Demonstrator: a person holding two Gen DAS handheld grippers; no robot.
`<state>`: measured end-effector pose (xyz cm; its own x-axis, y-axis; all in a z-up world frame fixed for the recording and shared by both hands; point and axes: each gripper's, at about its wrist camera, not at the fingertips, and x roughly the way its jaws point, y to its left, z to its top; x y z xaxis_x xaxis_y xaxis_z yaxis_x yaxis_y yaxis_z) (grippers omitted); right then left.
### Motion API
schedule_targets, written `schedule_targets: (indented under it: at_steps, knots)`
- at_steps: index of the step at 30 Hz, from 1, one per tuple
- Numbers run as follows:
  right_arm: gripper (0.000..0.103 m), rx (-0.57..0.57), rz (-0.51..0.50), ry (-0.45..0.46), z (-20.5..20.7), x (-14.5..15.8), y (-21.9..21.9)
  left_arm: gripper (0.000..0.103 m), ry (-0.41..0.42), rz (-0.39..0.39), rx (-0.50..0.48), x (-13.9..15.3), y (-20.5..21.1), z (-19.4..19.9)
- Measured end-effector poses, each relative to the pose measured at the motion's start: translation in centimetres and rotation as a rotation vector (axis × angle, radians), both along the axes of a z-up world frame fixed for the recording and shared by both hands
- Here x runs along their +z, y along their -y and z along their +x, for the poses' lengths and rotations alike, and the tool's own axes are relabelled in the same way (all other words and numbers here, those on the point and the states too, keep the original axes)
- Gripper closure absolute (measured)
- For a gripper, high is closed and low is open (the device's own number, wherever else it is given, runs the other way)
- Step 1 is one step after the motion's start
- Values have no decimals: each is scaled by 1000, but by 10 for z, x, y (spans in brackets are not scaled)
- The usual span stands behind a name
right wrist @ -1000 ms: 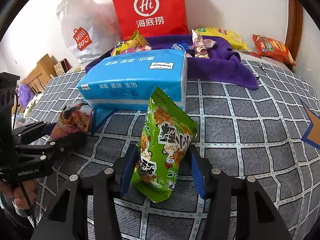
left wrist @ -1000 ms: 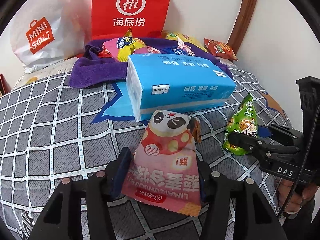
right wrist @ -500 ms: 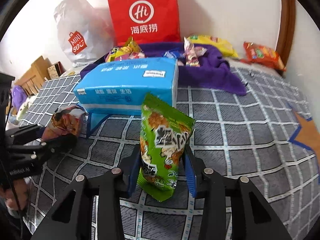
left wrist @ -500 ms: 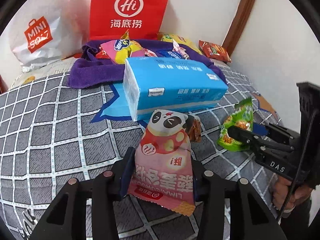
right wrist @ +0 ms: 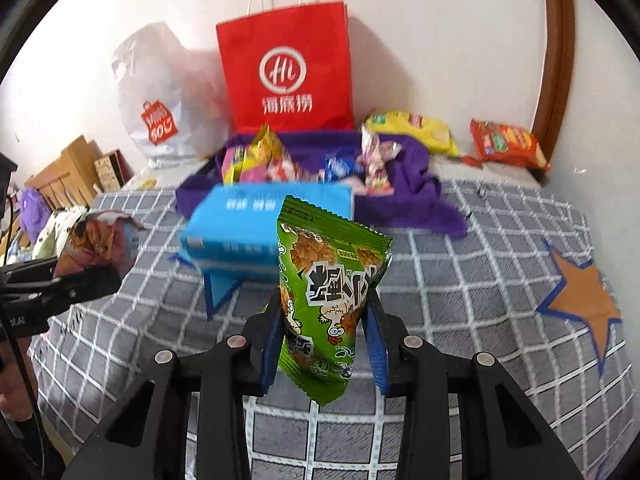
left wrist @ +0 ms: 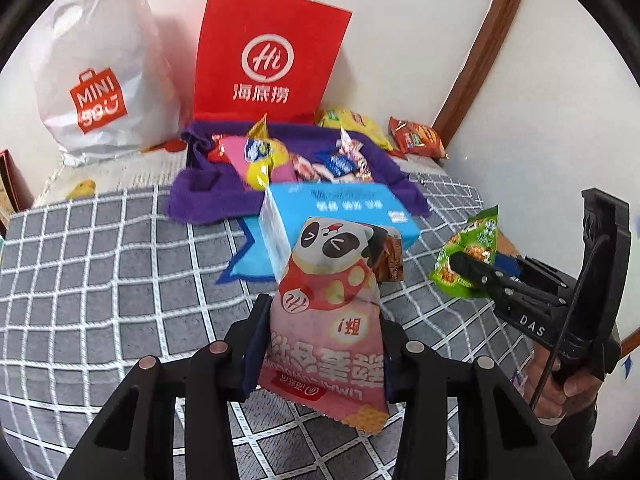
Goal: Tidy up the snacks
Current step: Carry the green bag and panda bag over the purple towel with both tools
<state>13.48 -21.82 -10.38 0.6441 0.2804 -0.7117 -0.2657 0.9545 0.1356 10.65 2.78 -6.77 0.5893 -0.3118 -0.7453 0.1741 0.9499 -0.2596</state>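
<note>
My left gripper (left wrist: 322, 354) is clamped on a pink snack packet (left wrist: 328, 320), both blue pads pressed into its sides. The packet shows a panda face above a red bowl, with white lettering lower down that reads upside down to me. Its long axis runs away from me along my fingers, the panda end far and raised, the crimped bottom edge hanging nearest me, clear of the checked bedspread (left wrist: 100, 280). A small brown packet (left wrist: 390, 258) sticks out at its right shoulder; I cannot tell whether it is attached.

My right gripper (right wrist: 324, 340) is closed on a green snack packet (right wrist: 326, 292), pads squeezing its lower half. It carries bold black characters and a cartoon chicken, stands nearly upright, tilted a little to the left, long axis vertical, serrated top edge up, also lifted off the bedspread (right wrist: 480, 300).

So I hold two packets, one in each gripper.

Just beyond them lies one blue tissue pack (left wrist: 340, 208), its long side across my view. Behind it a purple cloth (left wrist: 208, 196) carries a heap of small sweets and bags, too jumbled to count. To its right lie one yellow bag (right wrist: 416, 128) and one orange bag (right wrist: 506, 142). Against the wall stand two carrier bags: one red paper bag (left wrist: 268, 56) and one white plastic bag (left wrist: 100, 76).
</note>
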Motion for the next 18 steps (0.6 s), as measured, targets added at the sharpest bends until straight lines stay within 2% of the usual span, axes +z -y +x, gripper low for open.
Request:
schedule_targets:
  at_steps: [4, 8, 18]
  knots:
    - [66, -18, -7, 40, 6, 26, -2, 61, -5, -25, -11, 19, 0, 6]
    - [66, -22, -21, 67, 14, 46, -8, 61, 15, -8, 1, 37, 0, 16]
    - [66, -37, -11, 95, 45, 78, -11, 61, 53, 16, 5, 77, 1, 44]
